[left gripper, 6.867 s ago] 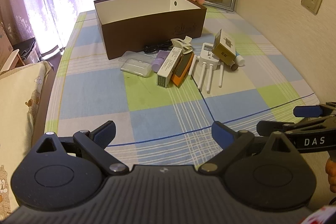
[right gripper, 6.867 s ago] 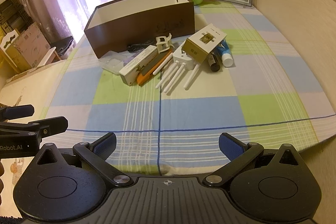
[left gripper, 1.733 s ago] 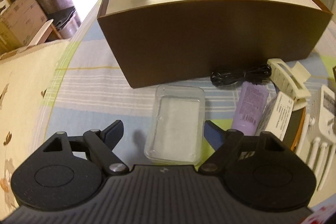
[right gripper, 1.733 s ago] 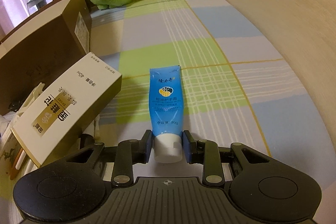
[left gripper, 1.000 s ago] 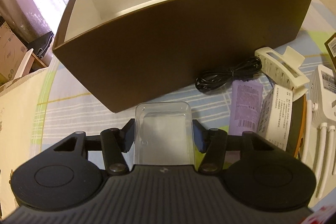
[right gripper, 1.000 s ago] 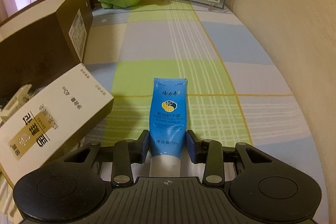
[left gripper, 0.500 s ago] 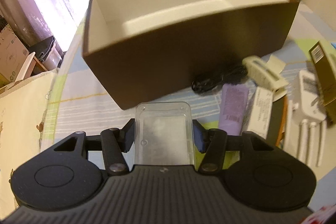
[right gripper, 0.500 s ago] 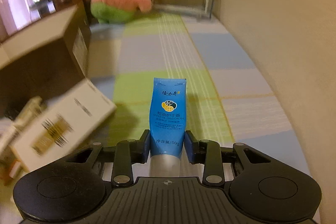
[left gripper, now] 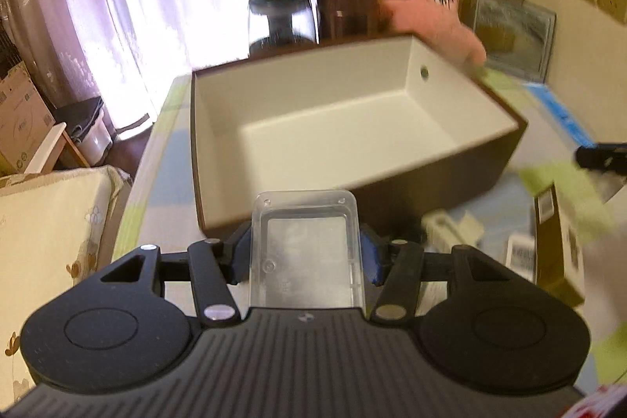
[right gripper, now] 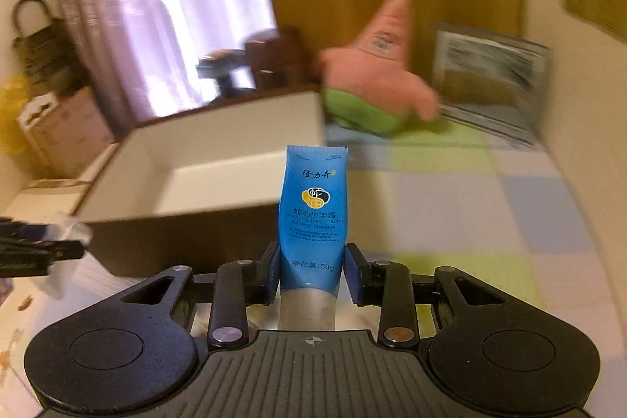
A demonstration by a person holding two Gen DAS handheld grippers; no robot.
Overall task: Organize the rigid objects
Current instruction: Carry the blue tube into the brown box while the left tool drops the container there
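My left gripper (left gripper: 305, 250) is shut on a clear plastic case (left gripper: 305, 249), held in the air in front of the near wall of the brown box (left gripper: 443, 167), whose white inside is bare. In the right wrist view my right gripper (right gripper: 312, 271) is shut on a blue hand cream tube (right gripper: 311, 206), cap end toward the camera, lifted off the table beside the same brown box (right gripper: 188, 237). The left gripper's tip with the clear case shows blurred at that view's left edge.
A tan carton (left gripper: 552, 241), a white clip (left gripper: 450, 228) and other small items lie on the checked tablecloth (right gripper: 470, 202) right of the box. Behind the box stand a pink plush star (left gripper: 439, 14), two jars (left gripper: 345, 6) and a framed picture (right gripper: 490, 81). A wall runs along the right.
Both grippers have risen with their loads, so the box's white inside now shows from above. The right gripper has also swung left toward the box. The grips are unchanged.
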